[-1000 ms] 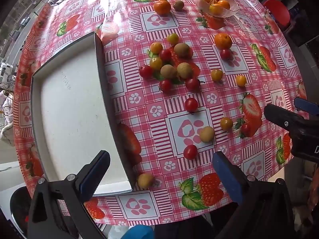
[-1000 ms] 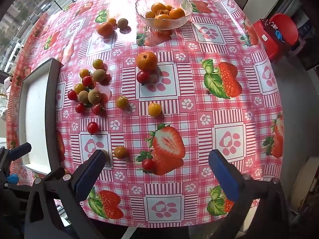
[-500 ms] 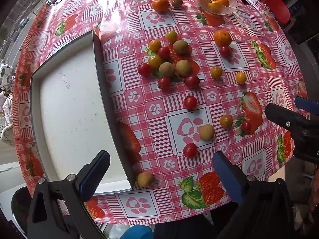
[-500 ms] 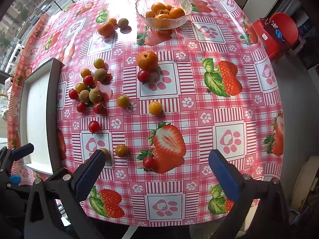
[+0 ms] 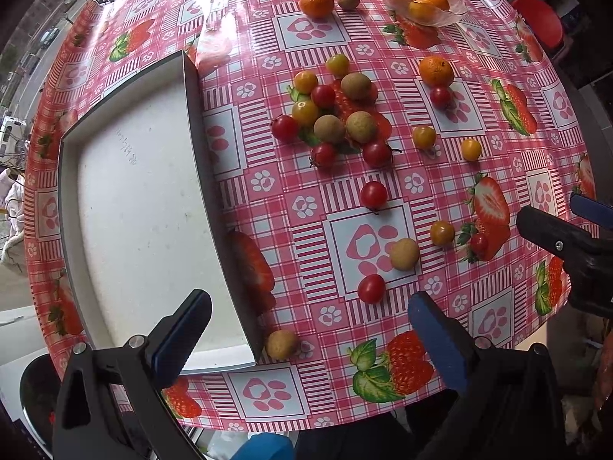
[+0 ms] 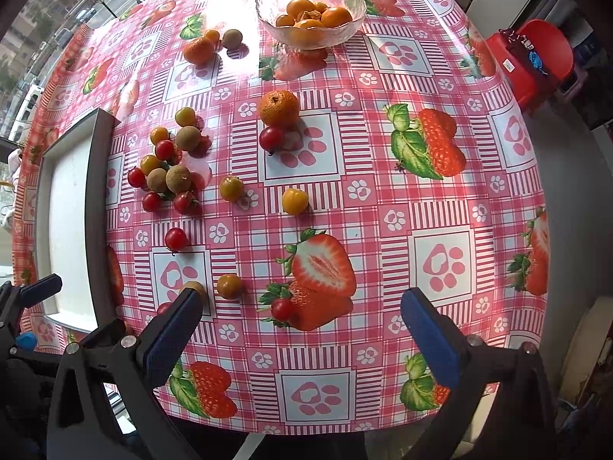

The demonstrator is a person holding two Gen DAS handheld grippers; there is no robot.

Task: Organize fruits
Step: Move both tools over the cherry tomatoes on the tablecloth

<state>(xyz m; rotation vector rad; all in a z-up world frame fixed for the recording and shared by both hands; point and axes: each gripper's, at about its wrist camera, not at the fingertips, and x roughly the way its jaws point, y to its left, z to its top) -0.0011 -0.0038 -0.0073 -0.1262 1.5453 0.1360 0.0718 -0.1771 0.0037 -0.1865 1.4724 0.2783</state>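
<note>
Left and right wrist views of a round worktop point(image 6: 383, 199) covered with a pink checked oilcloth printed with strawberries and paw marks. The left tongs point(image 5: 306, 329) hover above the near edge with blue-padded fingers spread wide and nothing between them; the right tongs point(image 6: 302, 329) are likewise spread apart and empty, poised above the near right part of the cloth. A shallow white rectangular tray with a grey rim point(image 5: 199, 122) lies on the left side of the worktop. Just beside its right wall sits a loose cluster of red and yellow cherry tomatoes and brown longans point(image 5: 333, 115). Further small fruits lie scattered toward the near edge, among them a single red cherry tomato point(image 5: 371, 288) and a tan longan point(image 5: 281, 344) touching the tray's near corner. A clear glass bowl holding orange fruits point(image 6: 310, 15) stands at the far side, with two loose mandarins point(image 6: 279, 108) between bowl and cluster.
</note>
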